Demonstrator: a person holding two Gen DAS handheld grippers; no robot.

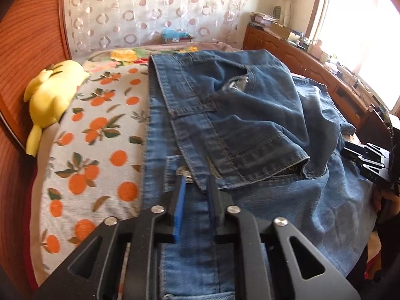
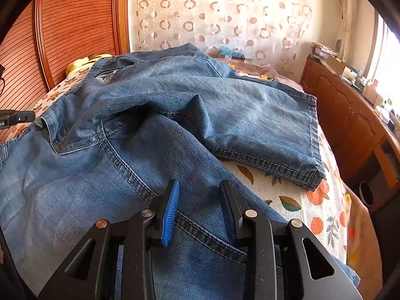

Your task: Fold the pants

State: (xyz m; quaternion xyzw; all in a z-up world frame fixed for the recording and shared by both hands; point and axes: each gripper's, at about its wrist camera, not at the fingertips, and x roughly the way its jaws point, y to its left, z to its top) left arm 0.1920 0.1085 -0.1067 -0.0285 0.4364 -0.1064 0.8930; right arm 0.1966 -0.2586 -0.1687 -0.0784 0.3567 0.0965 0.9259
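A: What's around, biggest first?
B: Bed, jeans bunched across it, cabinet at three o'clock, yellow plush at nine.
A: Fingers?
B: Left gripper and right gripper part-open, straddling denim; grip unclear.

Home bedroom: bed with orange-print cover, wooden headboard at 9 o'clock, cluttered sideboard and sunlit window at 2 o'clock.

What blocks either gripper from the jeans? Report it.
Nothing visible. The left gripper and right gripper sit directly over the jeans, open fingers straddling bare denim. The yellow plush toy lies off to the side.
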